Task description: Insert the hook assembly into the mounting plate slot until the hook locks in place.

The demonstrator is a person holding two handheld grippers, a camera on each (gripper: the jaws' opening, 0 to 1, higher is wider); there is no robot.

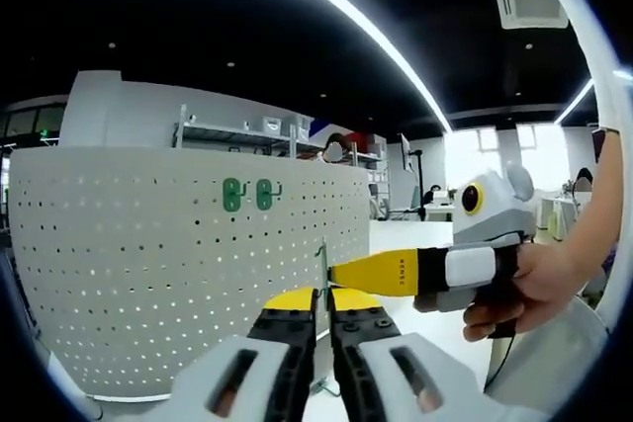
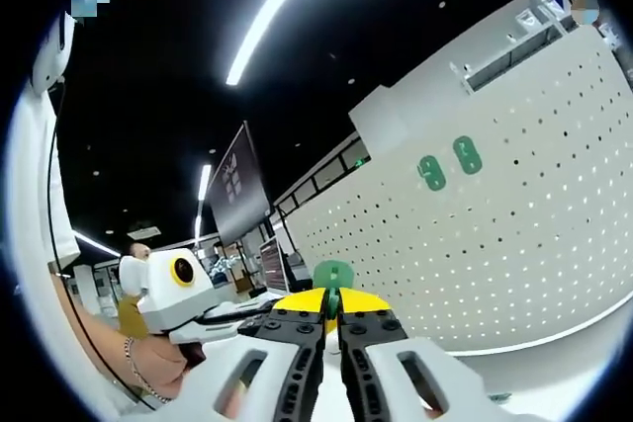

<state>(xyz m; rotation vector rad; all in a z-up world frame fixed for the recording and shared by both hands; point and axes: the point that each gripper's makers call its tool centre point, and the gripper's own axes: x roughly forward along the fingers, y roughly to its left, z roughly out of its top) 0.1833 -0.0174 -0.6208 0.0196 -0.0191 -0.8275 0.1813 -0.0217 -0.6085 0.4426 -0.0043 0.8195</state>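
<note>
Nearest the lens in the left gripper view, left gripper (image 1: 323, 305) is sitting with its jaws drawn almost together, clamping the lower end of a thin upright metal piece (image 1: 322, 269); whether that piece belongs to the hook assembly, I cannot tell; right gripper (image 1: 336, 274) is reaching in from the right, its yellow tip meeting the same piece just above the left jaws; a hand (image 1: 529, 289) is gripping its white body at the right edge. Beyond, a white perforated mounting plate (image 1: 148, 244) is standing upright across the left and centre; two green hooks (image 1: 247, 194) are sitting side by side on its upper part, well apart from both grippers.

Closest in the right gripper view, right gripper (image 2: 331, 315) is showing jaws nearly shut, pinching a green hook assembly (image 2: 333, 277) that is sticking up between the yellow tips; left gripper is lying at near left, its tip hidden behind the right jaws, so its jaw state cannot be read there; a hand (image 2: 153, 368) with a bracelet is holding it; mounting plate (image 2: 514, 234) is filling the right side, tilted, with the two green hooks (image 2: 448, 164) far up on it.
</note>
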